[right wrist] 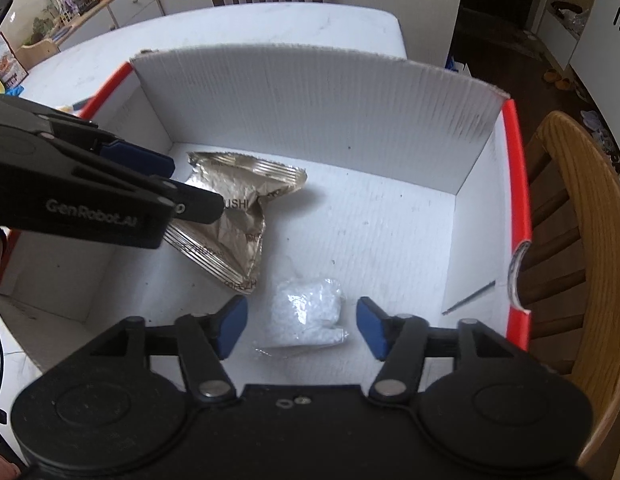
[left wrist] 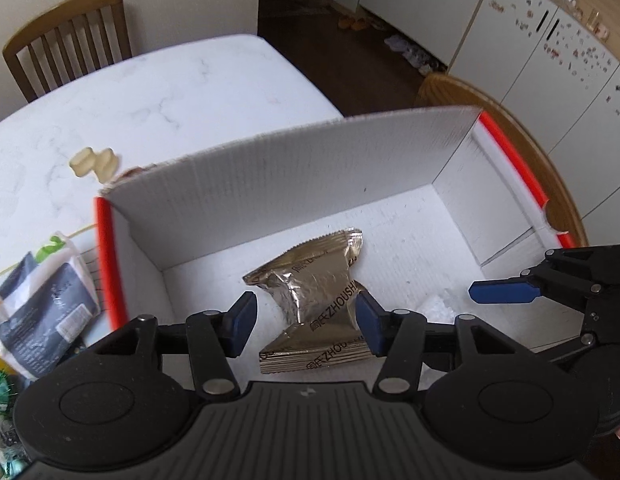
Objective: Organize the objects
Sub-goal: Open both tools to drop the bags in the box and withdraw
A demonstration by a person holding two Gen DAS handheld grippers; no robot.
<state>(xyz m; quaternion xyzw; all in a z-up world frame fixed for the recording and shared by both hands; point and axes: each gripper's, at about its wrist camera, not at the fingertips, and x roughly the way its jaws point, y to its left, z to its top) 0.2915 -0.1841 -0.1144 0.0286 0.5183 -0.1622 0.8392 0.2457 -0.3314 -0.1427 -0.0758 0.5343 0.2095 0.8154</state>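
A white, faintly marbled bench (left wrist: 182,92) carried everything. Directly on it stood an open white corrugated box (left wrist: 294,168) with red edges, set toward the near right part of the top. Just beyond the box's far left corner lay two small cream-coloured pieces (left wrist: 94,163), touching each other. To the left of the box sat a heap of wrapped packets (left wrist: 46,304), dark and white, close to the box's red-edged wall. The far half of the top showed only its marbled surface.
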